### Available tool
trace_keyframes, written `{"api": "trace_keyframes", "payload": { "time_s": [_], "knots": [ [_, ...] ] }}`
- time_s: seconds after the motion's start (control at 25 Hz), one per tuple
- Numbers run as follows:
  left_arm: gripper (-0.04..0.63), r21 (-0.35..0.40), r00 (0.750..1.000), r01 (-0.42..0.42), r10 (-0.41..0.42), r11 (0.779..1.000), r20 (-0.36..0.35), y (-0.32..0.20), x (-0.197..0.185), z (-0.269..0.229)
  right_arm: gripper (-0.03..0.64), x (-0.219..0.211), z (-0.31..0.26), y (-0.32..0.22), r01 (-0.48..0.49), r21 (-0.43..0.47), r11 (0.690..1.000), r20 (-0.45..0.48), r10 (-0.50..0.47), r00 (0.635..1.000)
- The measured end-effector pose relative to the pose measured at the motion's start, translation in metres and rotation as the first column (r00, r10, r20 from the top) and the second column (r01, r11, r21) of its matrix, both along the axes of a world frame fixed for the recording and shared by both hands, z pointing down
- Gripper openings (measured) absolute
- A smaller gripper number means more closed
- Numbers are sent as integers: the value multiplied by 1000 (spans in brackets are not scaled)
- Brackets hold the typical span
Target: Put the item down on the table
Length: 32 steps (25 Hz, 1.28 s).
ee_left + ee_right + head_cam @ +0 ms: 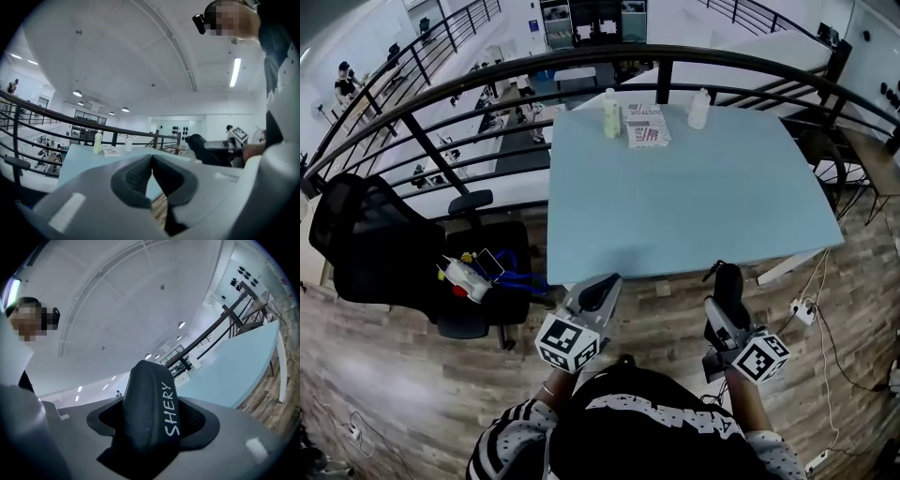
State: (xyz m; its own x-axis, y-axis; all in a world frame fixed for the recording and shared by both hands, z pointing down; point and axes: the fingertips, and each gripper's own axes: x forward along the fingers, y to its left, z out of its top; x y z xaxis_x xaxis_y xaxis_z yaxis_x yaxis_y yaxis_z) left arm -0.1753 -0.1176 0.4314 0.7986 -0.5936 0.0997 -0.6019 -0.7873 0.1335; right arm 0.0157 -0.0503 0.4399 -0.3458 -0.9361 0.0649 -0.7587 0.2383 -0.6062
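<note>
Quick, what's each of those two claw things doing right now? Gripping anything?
Left gripper: shut, nothing between its jaws.
Right gripper: shut on a black item lettered SHERY.

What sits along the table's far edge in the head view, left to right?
pale green bottle → printed packet → white bottle, all standing or lying near the far edge of the blue table.
</note>
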Motion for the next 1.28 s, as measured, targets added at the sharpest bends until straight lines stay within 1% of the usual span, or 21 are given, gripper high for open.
{"api": "trace_keyframes", "payload": {
  "time_s": [0.16, 0.32, 0.48, 0.68, 0.92, 1.04, 1.28],
  "knots": [
    [0, -4, 1000, -9, 9, 1000, -18, -20, -5, 2, 344, -9, 1, -26, 7, -10, 1000, -8, -7, 1000],
    [0, -12, 999, -4, 4, 1000, -32, -36, -9, 7, 344, -16, 7, -38, 13, -26, 1000, -7, -13, 1000],
    [0, -26, 999, -13, 12, 1000, -41, -45, -3, 13, 344, -8, 16, -48, 2, -52, 999, -14, -3, 1000],
    [0, -21, 999, 14, -15, 1000, -40, -62, 2, 15, 344, 3, 19, -73, 19, -52, 998, -14, -20, 1000],
    [0, 3, 997, 80, -80, 997, -21, -92, 16, 10, 344, 26, 21, -118, 65, -30, 997, 4, -65, 998],
    [0, 13, 994, 108, -108, 994, -14, -107, 30, 6, 344, 42, 22, -139, 83, -25, 996, 21, -83, 996],
    [0, 14, 992, 124, -124, 992, -3, -135, 66, 2, 344, 78, 26, -173, 98, -38, 994, 24, -97, 995]
  ]
}}
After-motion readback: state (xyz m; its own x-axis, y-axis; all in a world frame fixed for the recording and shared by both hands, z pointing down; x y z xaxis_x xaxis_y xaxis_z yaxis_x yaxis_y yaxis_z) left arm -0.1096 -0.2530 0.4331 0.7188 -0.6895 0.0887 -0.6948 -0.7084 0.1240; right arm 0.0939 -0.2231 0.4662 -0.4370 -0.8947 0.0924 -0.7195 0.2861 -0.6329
